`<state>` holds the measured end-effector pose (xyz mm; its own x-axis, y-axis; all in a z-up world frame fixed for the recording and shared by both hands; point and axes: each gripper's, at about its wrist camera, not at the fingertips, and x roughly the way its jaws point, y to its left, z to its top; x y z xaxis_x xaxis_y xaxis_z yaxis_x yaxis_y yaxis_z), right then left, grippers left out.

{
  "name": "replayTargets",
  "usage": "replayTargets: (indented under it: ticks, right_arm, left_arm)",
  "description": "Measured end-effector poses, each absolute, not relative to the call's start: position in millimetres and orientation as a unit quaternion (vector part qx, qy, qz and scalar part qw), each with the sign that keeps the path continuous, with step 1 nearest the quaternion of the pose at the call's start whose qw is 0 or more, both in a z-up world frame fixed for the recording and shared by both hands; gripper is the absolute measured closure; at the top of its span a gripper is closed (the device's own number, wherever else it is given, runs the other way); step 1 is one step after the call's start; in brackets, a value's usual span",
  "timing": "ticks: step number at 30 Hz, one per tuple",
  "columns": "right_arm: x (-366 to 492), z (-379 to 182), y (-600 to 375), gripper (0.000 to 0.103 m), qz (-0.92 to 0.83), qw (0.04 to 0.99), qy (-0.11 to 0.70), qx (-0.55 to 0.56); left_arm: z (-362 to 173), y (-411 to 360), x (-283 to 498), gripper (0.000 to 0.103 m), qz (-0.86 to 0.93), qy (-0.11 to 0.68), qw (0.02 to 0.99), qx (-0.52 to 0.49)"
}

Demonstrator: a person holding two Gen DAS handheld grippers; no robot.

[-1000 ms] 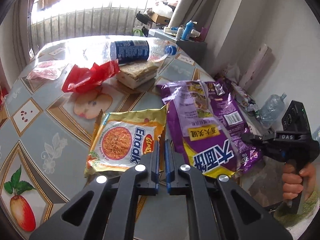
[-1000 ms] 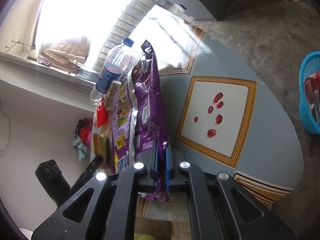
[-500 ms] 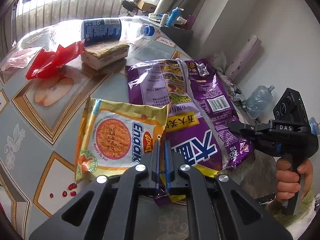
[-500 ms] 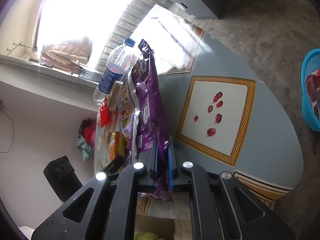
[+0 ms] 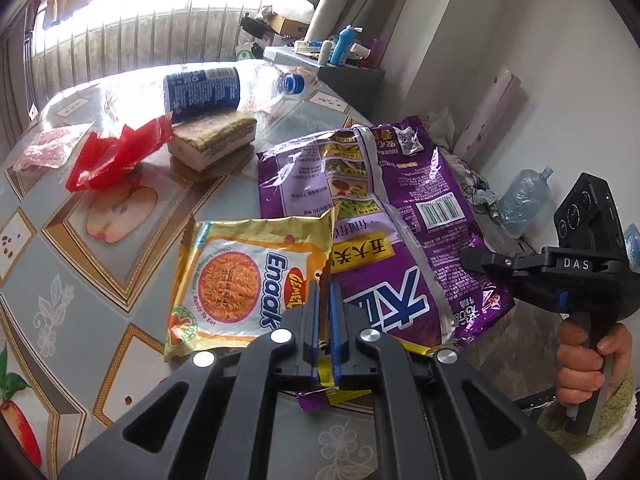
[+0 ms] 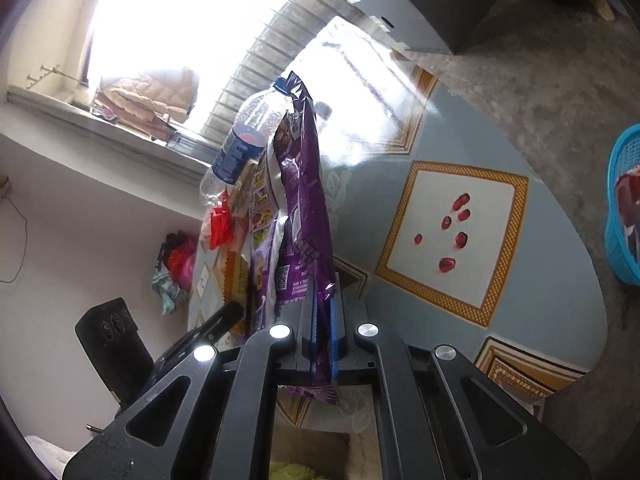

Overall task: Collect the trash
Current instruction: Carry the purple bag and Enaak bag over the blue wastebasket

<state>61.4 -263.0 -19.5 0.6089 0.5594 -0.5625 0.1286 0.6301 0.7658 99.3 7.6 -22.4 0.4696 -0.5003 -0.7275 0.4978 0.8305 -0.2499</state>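
My left gripper (image 5: 325, 292) is shut on the edge of a yellow Enaak noodle wrapper (image 5: 244, 280), with a purple scrap also between its pads. My right gripper (image 6: 323, 308) is shut on a big purple snack bag (image 6: 304, 184), which also shows in the left wrist view (image 5: 384, 216) beside the yellow wrapper. The right gripper appears in the left wrist view (image 5: 472, 258) at the bag's right edge. A plastic bottle (image 5: 224, 88), a red wrapper (image 5: 116, 152) and a wrapped block (image 5: 216, 140) lie further back on the table.
The round table (image 6: 452, 236) has a fruit-pattern cloth. A blue basket (image 6: 624, 208) stands on the floor to the right. A pink wrapper (image 5: 48, 148) lies at the table's far left. A large water jug (image 5: 520, 200) stands by the wall.
The left gripper, holding the yellow wrapper, has shifted over the table together with the purple bag. The right gripper keeps its hold on the purple bag.
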Motion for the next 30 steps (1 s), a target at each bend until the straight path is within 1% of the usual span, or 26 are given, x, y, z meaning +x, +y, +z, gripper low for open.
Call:
replayTargets:
  ticks: [10, 16, 19, 24, 28, 30]
  right_arm:
    - [28.9, 14.4, -299.3, 0.101, 0.124, 0.828, 0.332, 0.434]
    - [-8.0, 12.6, -346.9, 0.101, 0.083, 0.828, 0.281, 0.479]
    - [-27.0, -0.4, -376.0, 0.101, 0.051, 0.818, 0.258, 0.511]
    - [-58.3, -37.1, -422.6, 0.101, -0.018, 0.787, 0.233, 0.571]
    - [-81.2, -81.9, -454.5, 0.101, -0.059, 0.739, 0.215, 0.636]
    - [-88.8, -106.8, -468.4, 0.101, -0.080, 0.713, 0.211, 0.664]
  left_arm:
    - [52.8, -8.2, 87.6, 0.099, -0.335, 0.345, 0.876, -0.001]
    - [79.3, -63.7, 81.0, 0.099, -0.398, 0.323, 0.858, 0.015]
    - [86.2, -105.1, 78.5, 0.099, -0.434, 0.317, 0.843, 0.033]
    - [85.5, -199.3, 72.0, 0.099, -0.509, 0.322, 0.795, 0.067]
    - [62.8, -281.2, 67.5, 0.099, -0.553, 0.357, 0.746, 0.097]
    - [41.5, -327.1, 66.1, 0.099, -0.568, 0.387, 0.718, 0.115]
